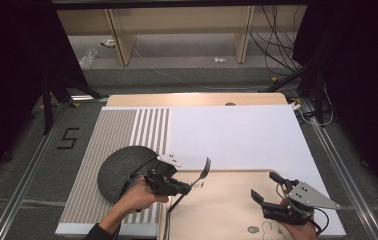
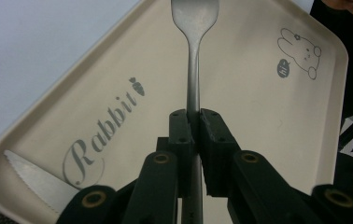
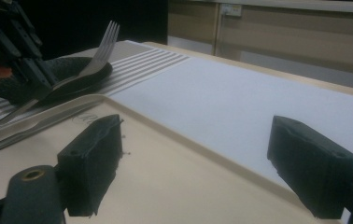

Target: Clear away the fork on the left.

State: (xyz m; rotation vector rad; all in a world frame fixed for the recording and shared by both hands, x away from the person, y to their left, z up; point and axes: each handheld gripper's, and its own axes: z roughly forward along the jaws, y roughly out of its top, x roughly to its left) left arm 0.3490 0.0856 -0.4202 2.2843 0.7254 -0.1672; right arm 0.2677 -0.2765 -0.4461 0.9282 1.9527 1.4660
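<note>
High view: the left gripper (image 1: 184,187) is clamping a slim silver metal fork (image 1: 203,172) by its handle, holding it over the near left corner of a beige rectangular plastic tray (image 1: 227,205), tines pointing away from the person. A grey serrated knife (image 1: 177,201) is lying inside the tray along its left edge. A dark round plate (image 1: 117,167) is sitting on the striped grey placemat (image 1: 112,135) just left of the tray, beside a white sheet (image 1: 237,135) that is covering the table. The right gripper (image 1: 267,189) is resting over the tray's right part, jaws spread and holding nothing.

Left gripper view: the jaws are pressing tight on the fork (image 2: 194,60) handle, its head hanging above the tray (image 2: 240,116), which is bearing "Rabbit" lettering and a rabbit drawing. The knife (image 2: 34,179) blade is lying in the tray's corner.

Right gripper view: the right gripper (image 3: 198,158) is standing wide open above the tray (image 3: 165,186). Farther off, the left gripper (image 3: 39,74) is gripping the fork (image 3: 95,56) in front of the plate (image 3: 62,74).
</note>
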